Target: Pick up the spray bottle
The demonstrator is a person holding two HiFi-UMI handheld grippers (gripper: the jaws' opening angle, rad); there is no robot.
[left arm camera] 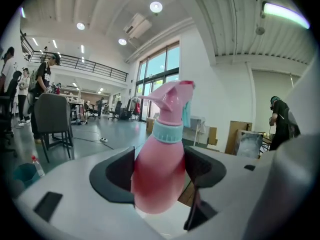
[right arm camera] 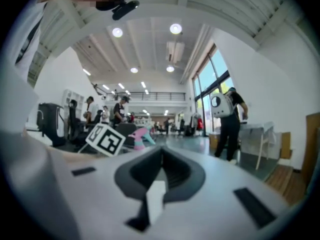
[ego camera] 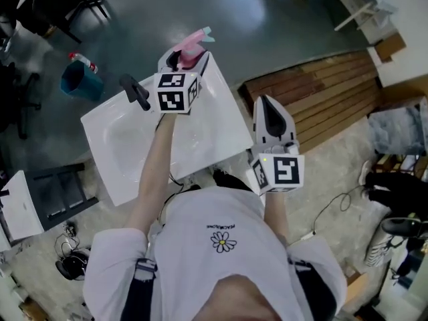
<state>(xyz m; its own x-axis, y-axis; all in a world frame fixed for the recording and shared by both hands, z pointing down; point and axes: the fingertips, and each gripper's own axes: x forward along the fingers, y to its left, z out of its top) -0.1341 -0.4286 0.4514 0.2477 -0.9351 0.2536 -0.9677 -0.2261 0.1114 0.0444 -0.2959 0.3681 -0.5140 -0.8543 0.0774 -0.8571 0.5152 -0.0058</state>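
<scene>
Spray bottle: one, pink with a pale teal collar (ego camera: 192,44) (left arm camera: 159,169), upright between the left gripper's jaws, over the far edge of the sink; contact with the sink not clear.
Grippers: two, one in each hand.
Left gripper (ego camera: 187,59) (left arm camera: 161,176): clamped on the bottle's pink body, one dark pad pressing each side.
Right gripper (ego camera: 265,105) (right arm camera: 161,160): jaws pressed together with nothing between them; held near the body, right of the sink, well apart from the bottle.
Marker cubes: two, one on each gripper, both facing the head view.
Sink (ego camera: 114,146): one, white, below the left arm.
Tap (ego camera: 136,92): one, black, at the sink's far left, just left of the left gripper's cube.
Bucket (ego camera: 80,82): one, blue, on the floor far left, with one small bottle standing in it.
Pallet (ego camera: 321,99): one, wooden, on the floor right of the sink.
T-shirt (ego camera: 221,246): white, one daisy printed on it.
</scene>
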